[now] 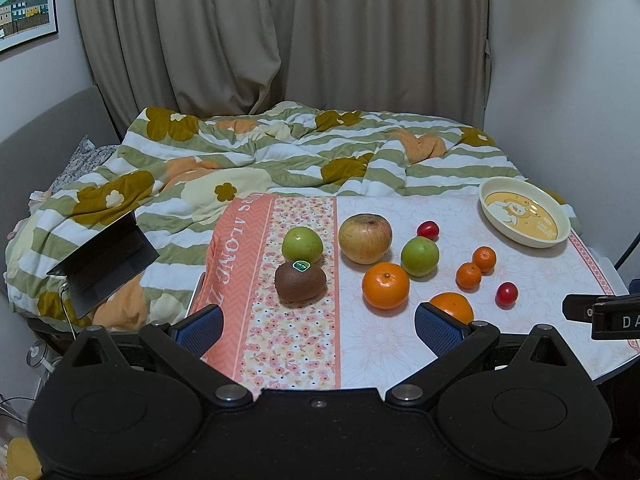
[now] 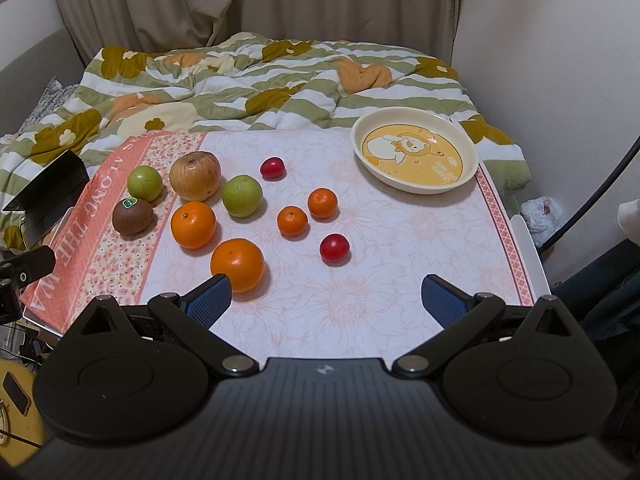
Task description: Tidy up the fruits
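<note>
- While both my grippers hover over the near table edge, items run left to right:
- My left gripper (image 1: pixel 318 326): blue-padded fingers spread wide, holding nothing.
- Brown fuzzy kiwi with a green sticker (image 2: pixel 132 216), just in front of a small green apple (image 2: pixel 145 183), both on the floral cloth strip.
- Large yellow-red apple (image 2: pixel 195 176); big orange (image 2: pixel 193 225) just in front of it.
- Second green apple (image 2: pixel 242 195); second big orange (image 2: pixel 237 265) nearest me, beside my right gripper's left finger.
- Red cherry tomato (image 2: pixel 272 168) at the back; two small mandarins (image 2: pixel 292 221) side by side; another cherry tomato (image 2: pixel 334 248) nearer.
- Cream round plate with a yellow cartoon print (image 2: pixel 468 148), empty, far right corner.
- My right gripper (image 2: pixel 324 298): fingers spread, empty.
</note>
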Available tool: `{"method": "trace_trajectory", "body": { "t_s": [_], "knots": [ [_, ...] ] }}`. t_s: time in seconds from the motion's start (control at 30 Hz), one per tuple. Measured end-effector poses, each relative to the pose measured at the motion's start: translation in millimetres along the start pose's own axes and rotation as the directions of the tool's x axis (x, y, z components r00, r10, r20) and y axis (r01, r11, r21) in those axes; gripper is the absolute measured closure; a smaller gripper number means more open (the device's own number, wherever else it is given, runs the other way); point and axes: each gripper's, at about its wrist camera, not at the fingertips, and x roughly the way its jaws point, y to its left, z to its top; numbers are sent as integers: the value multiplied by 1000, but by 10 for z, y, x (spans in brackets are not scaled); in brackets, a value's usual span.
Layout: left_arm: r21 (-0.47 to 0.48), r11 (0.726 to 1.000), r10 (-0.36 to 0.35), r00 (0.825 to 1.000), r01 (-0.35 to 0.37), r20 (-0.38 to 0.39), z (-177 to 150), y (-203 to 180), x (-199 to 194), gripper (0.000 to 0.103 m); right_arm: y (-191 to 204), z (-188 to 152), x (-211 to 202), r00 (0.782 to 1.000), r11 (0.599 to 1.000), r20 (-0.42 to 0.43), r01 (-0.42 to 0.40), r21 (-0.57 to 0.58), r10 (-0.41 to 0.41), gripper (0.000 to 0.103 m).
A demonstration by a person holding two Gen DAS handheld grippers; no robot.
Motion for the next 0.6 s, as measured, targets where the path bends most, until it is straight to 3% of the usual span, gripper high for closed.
{"method": "trace_trajectory", "body": {
  "t_s": [0.6],
  "knots": [
    [11, 1000, -10, 1000, 10, 1, 36, 80, -11, 0, 73, 17, -106, 1000, 1000, 7, 7, 10, -7, 0]
  ]
}}
